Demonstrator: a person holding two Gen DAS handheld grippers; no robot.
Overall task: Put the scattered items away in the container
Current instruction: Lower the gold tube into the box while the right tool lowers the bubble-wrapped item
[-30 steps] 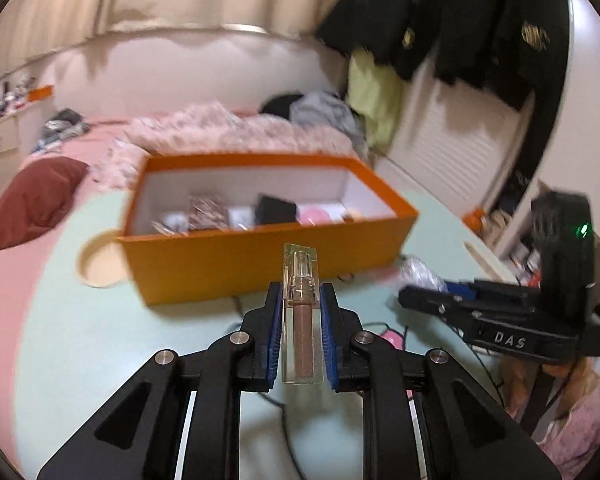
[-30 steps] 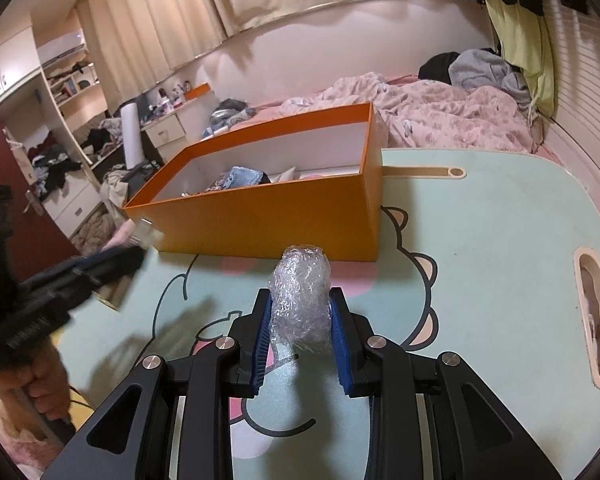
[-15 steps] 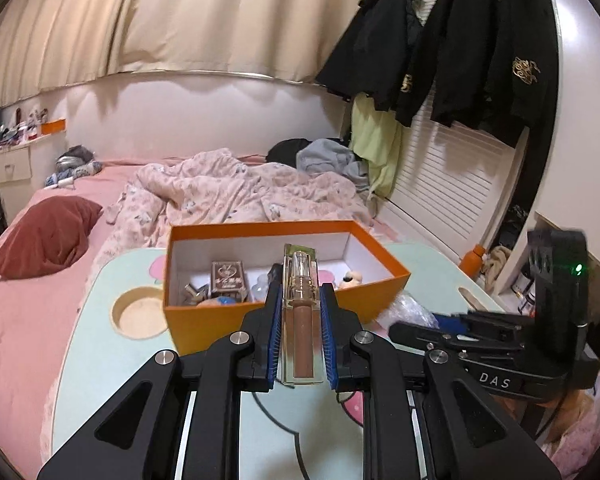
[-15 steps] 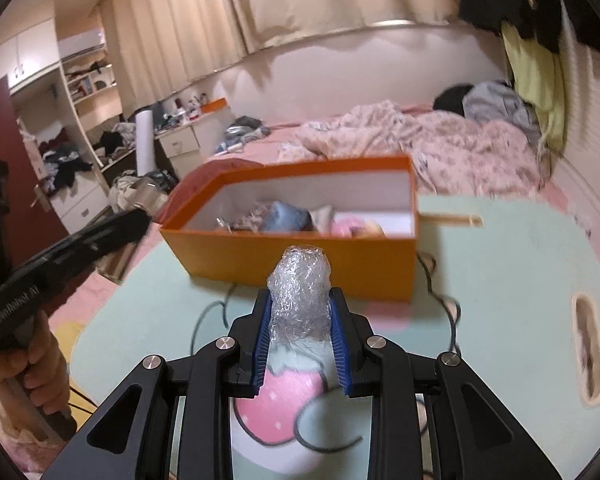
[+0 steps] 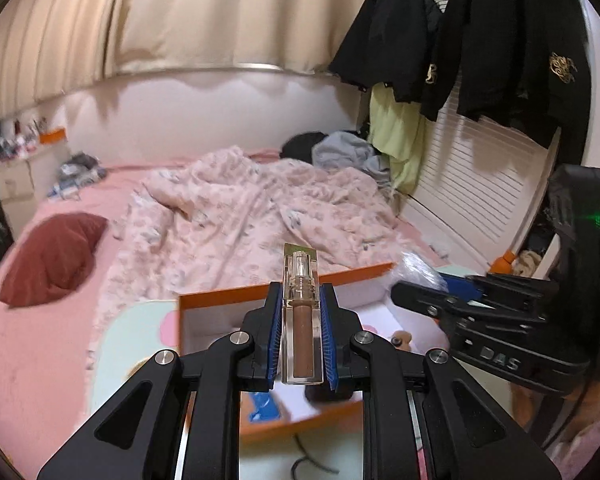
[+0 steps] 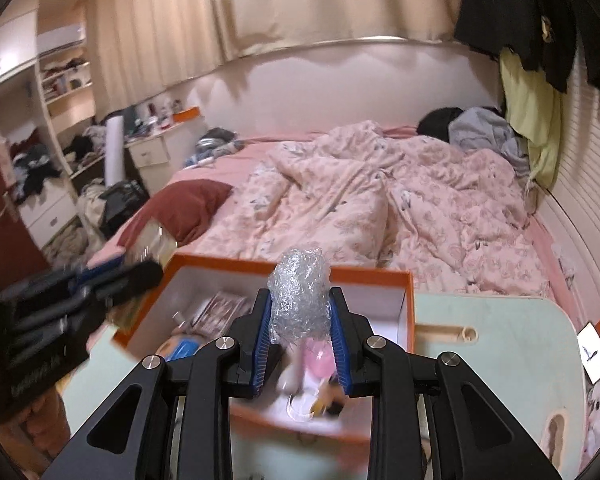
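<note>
Left gripper [image 5: 302, 338]: fingers clamped on a clear lip gloss tube [image 5: 301, 320], upright between the pads, above the orange box [image 5: 216, 294]. Right gripper [image 6: 299, 330]: fingers closed around a bubble wrap wad [image 6: 298, 292], over the same box on the pale green surface [image 6: 500, 344].

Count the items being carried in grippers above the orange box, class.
2. A clear lip gloss tube is clamped in the left gripper; a bubble wrap wad is clamped in the right gripper. Both are above the orange box.
</note>
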